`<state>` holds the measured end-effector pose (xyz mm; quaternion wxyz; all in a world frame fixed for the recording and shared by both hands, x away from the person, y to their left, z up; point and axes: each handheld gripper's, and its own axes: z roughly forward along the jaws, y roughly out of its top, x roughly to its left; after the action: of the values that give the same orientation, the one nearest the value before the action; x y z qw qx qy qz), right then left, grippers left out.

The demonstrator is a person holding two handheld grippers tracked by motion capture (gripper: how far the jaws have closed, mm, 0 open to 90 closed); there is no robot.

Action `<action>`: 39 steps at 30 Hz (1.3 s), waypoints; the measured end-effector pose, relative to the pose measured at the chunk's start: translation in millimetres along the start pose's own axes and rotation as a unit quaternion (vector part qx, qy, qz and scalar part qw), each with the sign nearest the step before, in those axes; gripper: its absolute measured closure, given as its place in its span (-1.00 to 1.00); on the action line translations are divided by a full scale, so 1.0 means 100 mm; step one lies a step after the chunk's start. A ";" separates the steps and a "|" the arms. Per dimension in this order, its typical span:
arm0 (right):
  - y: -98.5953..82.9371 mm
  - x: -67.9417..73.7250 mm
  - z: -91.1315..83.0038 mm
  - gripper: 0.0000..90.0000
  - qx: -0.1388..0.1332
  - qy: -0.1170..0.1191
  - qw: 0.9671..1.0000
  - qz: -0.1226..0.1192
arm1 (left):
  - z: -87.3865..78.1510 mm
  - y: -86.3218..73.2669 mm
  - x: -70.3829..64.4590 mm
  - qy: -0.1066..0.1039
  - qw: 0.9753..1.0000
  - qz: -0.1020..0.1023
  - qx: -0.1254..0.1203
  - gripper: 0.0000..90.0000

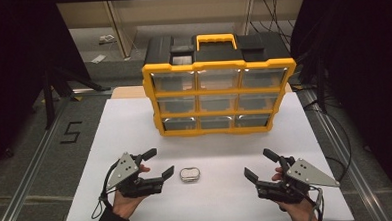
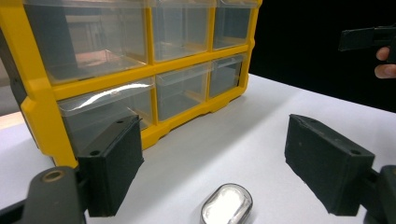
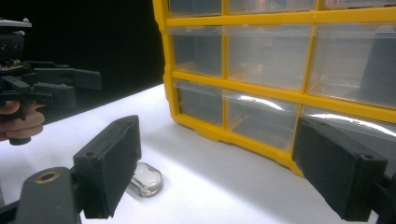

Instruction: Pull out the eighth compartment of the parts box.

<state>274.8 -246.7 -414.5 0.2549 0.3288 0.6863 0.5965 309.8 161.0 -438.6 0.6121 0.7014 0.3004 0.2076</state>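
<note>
A small oval silver tin (image 1: 190,174) lies on the white tabletop (image 1: 129,128) between my two grippers. My left gripper (image 1: 161,162) is open just left of the tin, its jaws pointing toward it. In the left gripper view the tin (image 2: 227,205) rests low between the spread jaws without touching them. My right gripper (image 1: 257,163) is open farther off to the right, holding nothing. In the right gripper view the tin (image 3: 145,181) shows beside the left jaw. Behind stands a yellow and black organizer (image 1: 218,97) with several clear drawers, all closed.
The organizer (image 2: 140,79) takes up the table's back middle, with bare tabletop in front and to both sides. On the grey floor at left are a taped "5" (image 1: 71,132) and a black stand (image 1: 48,92). Cables trail at right (image 1: 335,134).
</note>
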 end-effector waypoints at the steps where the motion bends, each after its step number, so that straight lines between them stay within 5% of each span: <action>1: 0.00 0.00 0.00 -0.63 0.000 0.000 1.000 0.000 | 0.00 0.00 0.00 0.000 1.000 0.000 0.000 -0.58; 16: -0.01 0.07 0.05 -0.65 0.006 0.011 1.000 -0.026 | 0.01 0.00 0.00 -0.007 1.000 0.001 0.003 -0.57; 24: 0.07 -0.01 0.16 -0.63 0.030 0.037 0.999 -0.010 | 0.01 0.01 0.01 -0.004 1.000 -0.001 0.004 -0.58; 39: 0.28 -0.17 0.57 -0.54 0.072 0.010 0.994 -0.077 | 0.03 0.00 0.02 -0.008 1.000 -0.006 0.009 -0.58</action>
<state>331.7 -220.3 -396.9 0.2687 0.2864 0.7531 0.5279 312.7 160.3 -439.2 0.6094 0.7068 0.3012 0.1957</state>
